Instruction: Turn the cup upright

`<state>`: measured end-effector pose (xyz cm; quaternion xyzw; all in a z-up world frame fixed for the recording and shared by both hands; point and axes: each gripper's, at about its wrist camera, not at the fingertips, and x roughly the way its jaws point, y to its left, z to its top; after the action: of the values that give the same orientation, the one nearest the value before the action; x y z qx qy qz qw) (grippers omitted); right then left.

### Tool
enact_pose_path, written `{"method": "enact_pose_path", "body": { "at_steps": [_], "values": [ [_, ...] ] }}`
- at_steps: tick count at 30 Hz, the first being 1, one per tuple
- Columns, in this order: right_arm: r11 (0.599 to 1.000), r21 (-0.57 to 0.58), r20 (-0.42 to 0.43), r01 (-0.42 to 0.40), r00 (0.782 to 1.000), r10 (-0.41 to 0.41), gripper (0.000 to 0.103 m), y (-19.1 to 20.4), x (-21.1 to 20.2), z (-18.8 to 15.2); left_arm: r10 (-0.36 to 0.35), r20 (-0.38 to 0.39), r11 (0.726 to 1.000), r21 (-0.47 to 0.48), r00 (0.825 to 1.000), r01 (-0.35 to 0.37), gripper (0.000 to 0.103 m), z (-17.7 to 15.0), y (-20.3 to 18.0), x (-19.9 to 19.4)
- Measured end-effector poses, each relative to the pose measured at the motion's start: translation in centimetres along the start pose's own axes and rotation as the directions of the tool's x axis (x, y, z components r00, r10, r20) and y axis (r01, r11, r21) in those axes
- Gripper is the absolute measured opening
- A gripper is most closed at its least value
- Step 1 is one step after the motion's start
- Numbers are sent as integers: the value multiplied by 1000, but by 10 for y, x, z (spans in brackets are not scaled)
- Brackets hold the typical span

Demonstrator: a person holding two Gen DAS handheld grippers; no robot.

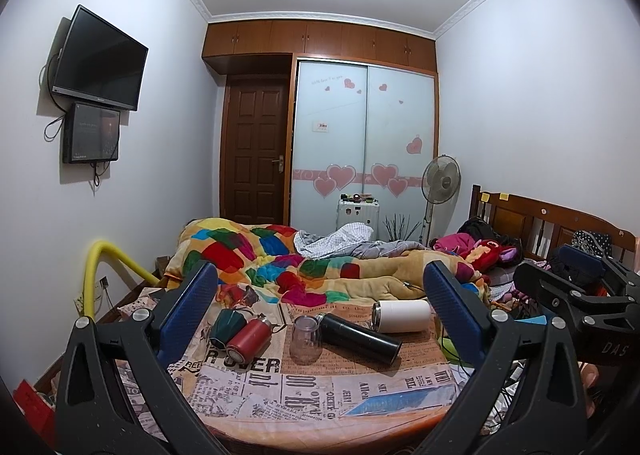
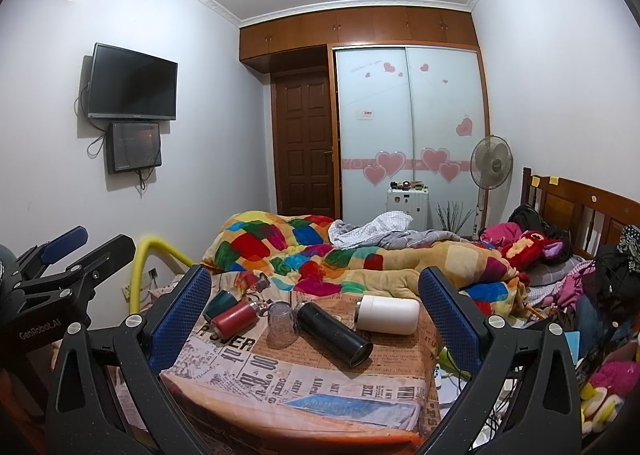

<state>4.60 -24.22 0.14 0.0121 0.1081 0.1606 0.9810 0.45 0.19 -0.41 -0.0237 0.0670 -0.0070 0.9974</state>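
A newspaper-print cloth covers a small table in front of me. On it lie a white cup on its side, a black flask, a red flask and a dark green cup, all on their sides. A clear glass cup stands mouth down. My left gripper is open and empty, held back from the table. My right gripper is open and empty too. In the right wrist view I see the white cup, the black flask and the clear cup.
A bed with a colourful quilt lies behind the table. A yellow padded rail is at the left. A wooden headboard and piled clothes are at the right. A fan and a suitcase stand by the wardrobe.
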Motion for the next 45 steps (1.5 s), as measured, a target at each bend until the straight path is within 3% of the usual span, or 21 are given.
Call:
{"method": "enact_pose_path", "body": {
  "at_steps": [32, 39, 45],
  "values": [
    [1000, -7, -10, 2, 1000, -2, 103, 0, 6, -5, -2, -3, 1000, -8, 1000, 2, 103, 0, 4, -1],
    [1000, -27, -61, 16, 998, -17, 103, -6, 29, -18, 8, -36, 1000, -22, 999, -9, 103, -7, 6, 14],
    [995, -100, -152, 22, 988, -37, 103, -10, 67, -29, 52, -123, 996, -62, 991, -60, 103, -24, 21, 53]
  ]
}}
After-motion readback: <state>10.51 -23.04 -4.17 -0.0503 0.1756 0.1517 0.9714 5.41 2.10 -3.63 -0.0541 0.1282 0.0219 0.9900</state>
